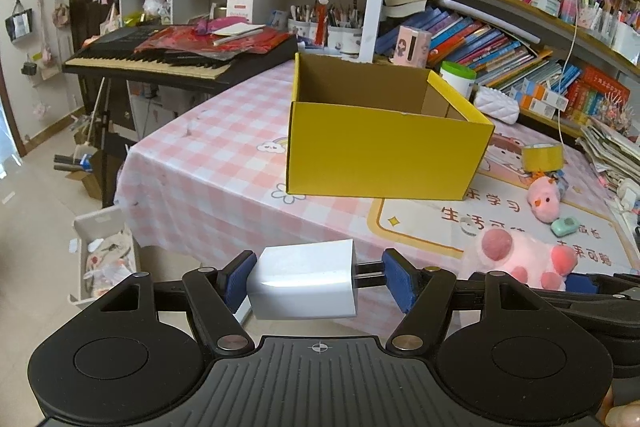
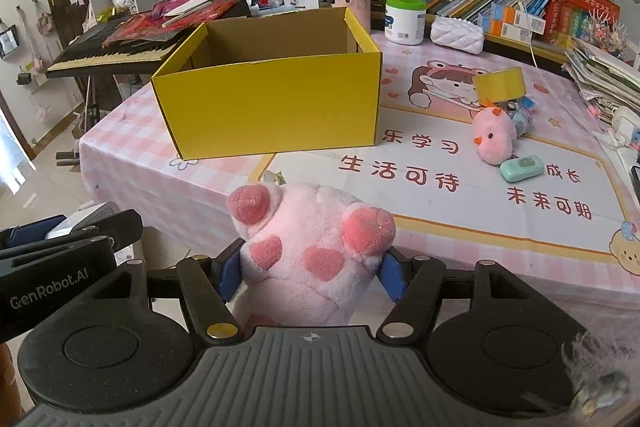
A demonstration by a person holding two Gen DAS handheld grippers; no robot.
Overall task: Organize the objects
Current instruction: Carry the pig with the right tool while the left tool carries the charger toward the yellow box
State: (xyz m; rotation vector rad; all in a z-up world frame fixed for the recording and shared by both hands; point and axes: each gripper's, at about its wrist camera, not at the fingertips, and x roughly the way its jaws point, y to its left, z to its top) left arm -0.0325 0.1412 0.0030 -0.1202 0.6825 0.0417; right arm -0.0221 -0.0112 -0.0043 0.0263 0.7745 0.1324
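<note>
Left gripper: the left gripper [image 1: 320,281] is clamped endwise on a white plug charger [image 1: 302,279], one blue pad on its body, the other against its two prongs.
Right gripper: the right gripper [image 2: 310,273] squeezes a pink plush paw [image 2: 308,251], its blue pads sunk into the fur on both sides.
Where both are: both tools hang at the near edge of the table [image 1: 208,163], side by side, the charger to the left of the paw; neither load is over the box.
Yellow box: the open yellow cardboard box [image 1: 384,151] stands further in on the pink checked cloth, upright; as far as its inside shows, it looks empty.
Still lying out: a pink chick plush [image 2: 494,141], a mint green toy car [image 2: 522,167] just beside it, and a yellow tape roll [image 2: 500,85] lie right of the box.
Step in hand: I judge this the carry, both items lifted and bound for the box.
Next move: each load needs to go forward and over the near wall, clear of the rim, before the jaws spread.
Watch for: the charger is pinched partly on its thin prongs, so it could pivot; the two tools are close and may crowd each other over the opening.
</note>
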